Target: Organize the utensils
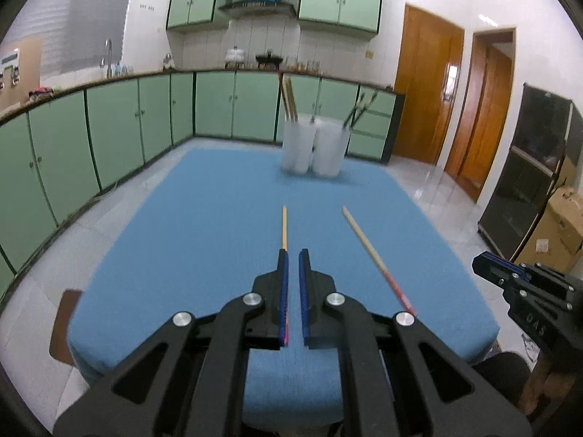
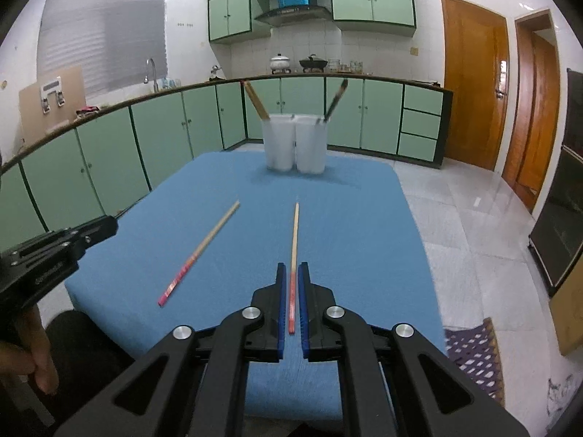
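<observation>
My left gripper is shut on a wooden chopstick with a red rear end. The chopstick sticks out forward along the left pad, above the blue-covered table. My right gripper is shut on a matching chopstick, its red end between the blue pads. Each view also shows the other gripper at its edge, and the other chopstick slanting above the cloth. Two white cups stand at the table's far end. The left cup holds tan chopsticks and the right cup holds dark ones.
Green cabinets line the left and back walls. A black cabinet and a cardboard box stand on the right. A brown seat sits at the table's near left corner. A patterned mat lies on the floor. A person's hand grips the left tool.
</observation>
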A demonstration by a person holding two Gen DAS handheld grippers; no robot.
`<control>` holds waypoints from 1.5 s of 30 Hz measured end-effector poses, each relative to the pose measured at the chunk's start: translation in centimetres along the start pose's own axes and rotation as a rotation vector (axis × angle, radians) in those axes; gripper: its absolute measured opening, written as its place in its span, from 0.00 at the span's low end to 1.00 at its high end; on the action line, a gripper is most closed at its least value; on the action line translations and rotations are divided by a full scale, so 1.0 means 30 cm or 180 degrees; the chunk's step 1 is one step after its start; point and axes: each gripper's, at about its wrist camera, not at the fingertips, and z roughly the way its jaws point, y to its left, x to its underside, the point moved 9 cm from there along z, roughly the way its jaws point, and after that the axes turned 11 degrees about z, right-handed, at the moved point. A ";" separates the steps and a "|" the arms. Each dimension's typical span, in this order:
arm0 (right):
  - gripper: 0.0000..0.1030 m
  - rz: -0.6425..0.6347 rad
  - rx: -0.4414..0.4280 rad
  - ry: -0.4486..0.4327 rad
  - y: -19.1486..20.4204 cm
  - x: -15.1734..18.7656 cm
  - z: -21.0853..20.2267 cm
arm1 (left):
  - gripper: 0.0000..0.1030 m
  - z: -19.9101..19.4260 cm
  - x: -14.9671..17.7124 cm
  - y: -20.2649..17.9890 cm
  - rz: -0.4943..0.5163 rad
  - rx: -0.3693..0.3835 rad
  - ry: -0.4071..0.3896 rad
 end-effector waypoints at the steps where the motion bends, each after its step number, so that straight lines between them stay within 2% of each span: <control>1: 0.06 0.0009 -0.0014 0.0002 0.002 -0.017 -0.006 | 0.05 -0.020 -0.022 0.008 0.0002 -0.0006 -0.0054; 5: 0.09 0.0055 -0.0065 0.0010 -0.001 0.023 0.023 | 0.05 -0.044 -0.026 0.014 -0.0011 0.0004 -0.0128; 7: 0.17 0.0061 -0.0032 0.0097 -0.016 0.098 0.077 | 0.05 -0.031 0.010 -0.004 0.0008 0.0076 -0.0116; 9: 0.19 0.0166 0.0031 0.0259 -0.055 0.188 0.156 | 0.07 -0.009 0.056 -0.022 0.0019 0.0181 -0.0130; 11: 0.19 0.0239 0.0071 0.0333 -0.085 0.232 0.200 | 0.24 0.033 0.107 -0.036 0.0066 0.0214 -0.0081; 12: 0.19 0.0273 0.0087 0.0356 -0.101 0.247 0.219 | 0.26 0.069 0.143 -0.039 0.0057 0.0228 -0.0003; 15: 0.23 0.0329 0.0057 0.0397 -0.111 0.251 0.244 | 0.27 0.162 0.222 -0.036 0.0075 0.0210 0.0231; 17: 0.29 0.0265 0.0064 0.0366 -0.106 0.245 0.252 | 0.27 0.215 0.258 -0.035 0.0062 0.0207 0.0364; 19: 0.29 0.0225 0.0036 0.0387 -0.096 0.247 0.268 | 0.27 0.267 0.285 -0.046 0.0088 0.0207 0.0480; 22: 0.34 0.0131 0.0039 0.0389 -0.083 0.258 0.284 | 0.28 0.309 0.305 -0.048 0.0125 0.0200 0.0553; 26: 0.38 0.0036 0.0060 0.0355 -0.081 0.266 0.292 | 0.32 0.331 0.305 -0.042 0.0180 0.0136 0.0499; 28: 0.38 -0.0001 0.0069 0.0341 -0.080 0.270 0.292 | 0.32 0.332 0.304 -0.041 0.0184 0.0111 0.0463; 30: 0.32 -0.0001 0.0063 0.0336 -0.080 0.270 0.289 | 0.27 0.323 0.309 -0.041 0.0189 0.0100 0.0453; 32: 0.17 -0.0003 0.0029 0.0347 -0.077 0.268 0.292 | 0.09 0.312 0.319 -0.050 0.0195 0.0109 0.0455; 35: 0.06 0.0001 0.0004 0.0370 -0.075 0.261 0.293 | 0.05 0.312 0.315 -0.046 0.0132 0.0144 0.0497; 39: 0.06 0.0035 -0.0031 0.0376 -0.063 0.249 0.268 | 0.05 0.287 0.287 -0.031 0.0018 0.0173 0.0579; 45: 0.06 0.0251 -0.0122 0.0299 -0.062 0.137 0.128 | 0.05 0.140 0.139 -0.009 0.0028 0.0196 0.0344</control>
